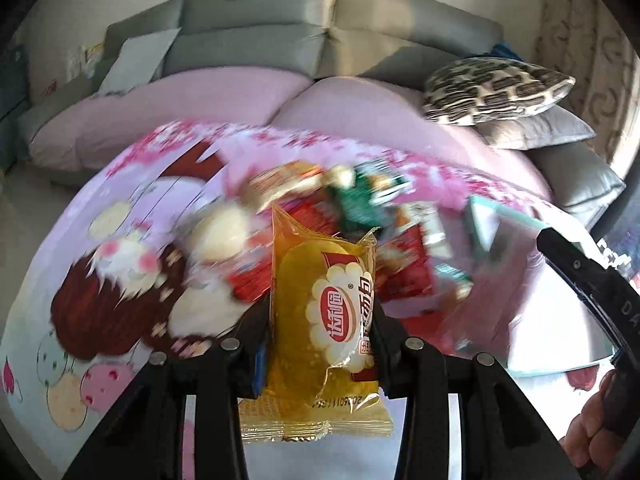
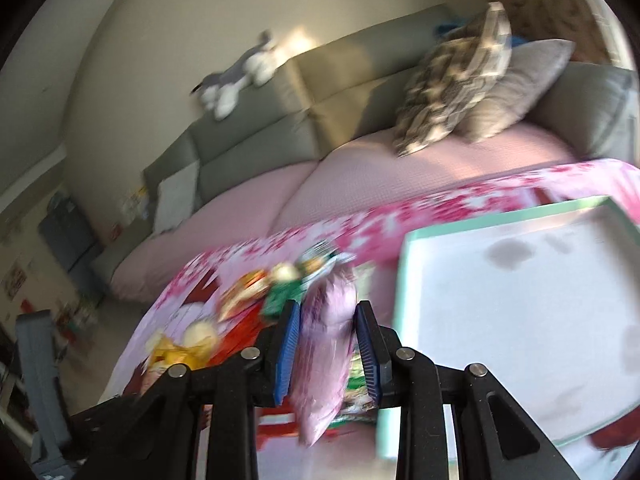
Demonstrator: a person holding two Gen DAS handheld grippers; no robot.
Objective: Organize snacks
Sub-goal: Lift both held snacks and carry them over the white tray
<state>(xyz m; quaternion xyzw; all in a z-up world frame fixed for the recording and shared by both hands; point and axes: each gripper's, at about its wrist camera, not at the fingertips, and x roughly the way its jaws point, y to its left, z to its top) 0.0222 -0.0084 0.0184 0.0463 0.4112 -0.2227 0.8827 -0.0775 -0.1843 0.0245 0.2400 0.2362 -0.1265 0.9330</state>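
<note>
Left wrist view showed the left claw (image 1: pixel 320 320) clenched on a yellow cake packet (image 1: pixel 320 312) above the snack pile (image 1: pixel 360 248), while the right claw (image 2: pixel 328 344) pinched a pink packet (image 2: pixel 324 356) just left of the tray (image 2: pixel 404 280), and either slick wrapper looked likely to slip out.

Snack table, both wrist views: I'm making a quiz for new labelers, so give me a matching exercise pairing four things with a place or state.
Things:
1. yellow snack packet
2. pink snack packet
3. mint-rimmed tray
4. plush toy

Places or states:
A. lying on top of the sofa back
B. clamped in the left tongs
C. on the table, nothing in it
D. clamped in the right tongs

Pairs: 1-B, 2-D, 3-C, 4-A
</note>
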